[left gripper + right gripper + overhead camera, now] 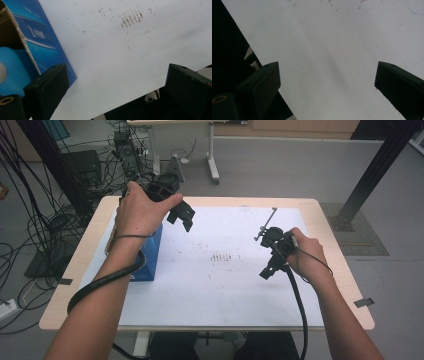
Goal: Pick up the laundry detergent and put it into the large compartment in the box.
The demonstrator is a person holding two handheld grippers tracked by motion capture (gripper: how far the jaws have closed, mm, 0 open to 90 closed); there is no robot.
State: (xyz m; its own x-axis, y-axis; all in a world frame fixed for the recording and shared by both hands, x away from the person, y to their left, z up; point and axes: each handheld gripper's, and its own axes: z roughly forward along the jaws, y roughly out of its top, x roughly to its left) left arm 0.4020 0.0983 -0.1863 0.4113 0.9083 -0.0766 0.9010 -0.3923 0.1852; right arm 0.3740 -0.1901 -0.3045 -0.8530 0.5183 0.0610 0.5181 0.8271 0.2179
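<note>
Nearest, right of centre: right gripper (267, 271) held above the white sheet (225, 285), jaws spread wide, nothing between them, aimed down at bare paper. Mid-sheet, a patch of small brown marks (221, 256). Farther and to the left: left gripper (181, 221) raised over the sheet's far-left part, jaws likewise wide and empty. Just left of it, under the left hand (141, 212): blue box (149, 256), standing open-topped at the sheet's left edge, clear of both grippers.
</note>
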